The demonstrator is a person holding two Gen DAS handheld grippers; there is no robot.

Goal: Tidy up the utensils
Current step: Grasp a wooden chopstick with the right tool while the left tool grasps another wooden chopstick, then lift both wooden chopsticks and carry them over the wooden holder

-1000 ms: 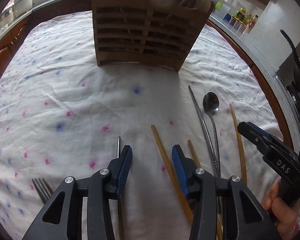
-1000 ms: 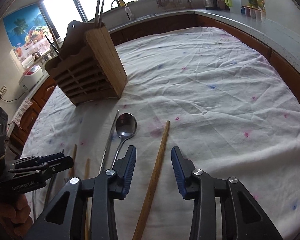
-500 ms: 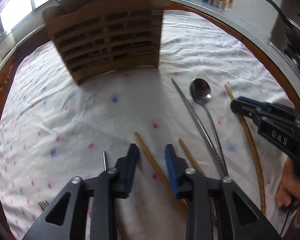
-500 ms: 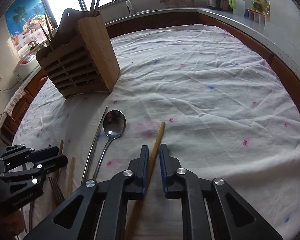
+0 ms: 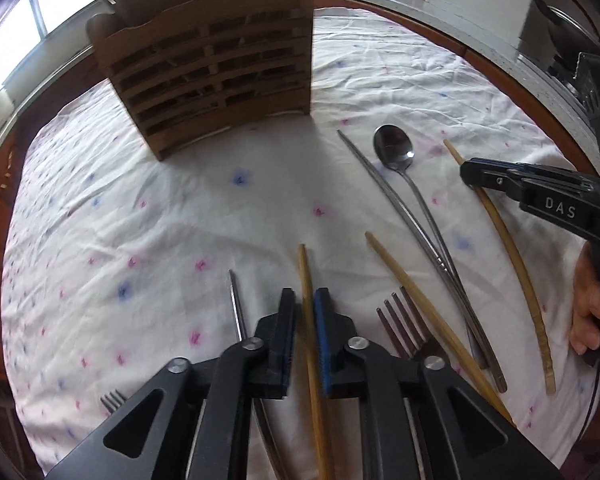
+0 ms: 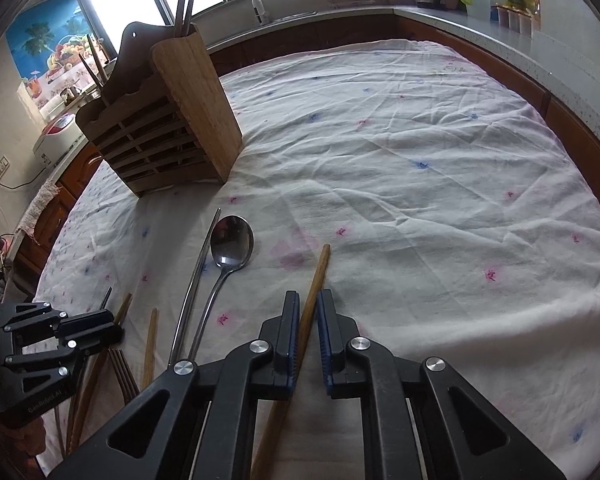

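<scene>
My left gripper [image 5: 305,304] is shut on a wooden chopstick [image 5: 305,272] low over the white cloth. My right gripper [image 6: 308,308] is shut on another wooden chopstick [image 6: 320,268], whose tip rests on the cloth. The right gripper also shows in the left wrist view [image 5: 500,178]. A steel spoon [image 5: 394,148] and a steel chopstick [image 5: 380,176] lie between them. A third wooden chopstick [image 5: 412,300] and a fork [image 5: 404,320] lie beside my left gripper. The wooden utensil holder [image 5: 216,68] stands at the back, and also shows in the right wrist view [image 6: 168,120].
Another steel chopstick [image 5: 236,304] and a small fork [image 5: 112,400] lie left of my left gripper. The kitchen counter [image 6: 500,24] with a kettle and jars runs behind the table. The table edge [image 5: 520,92] curves on the right.
Both grippers have closed from open onto their wooden chopsticks. The left gripper has turned right and moved closer to the holder.
</scene>
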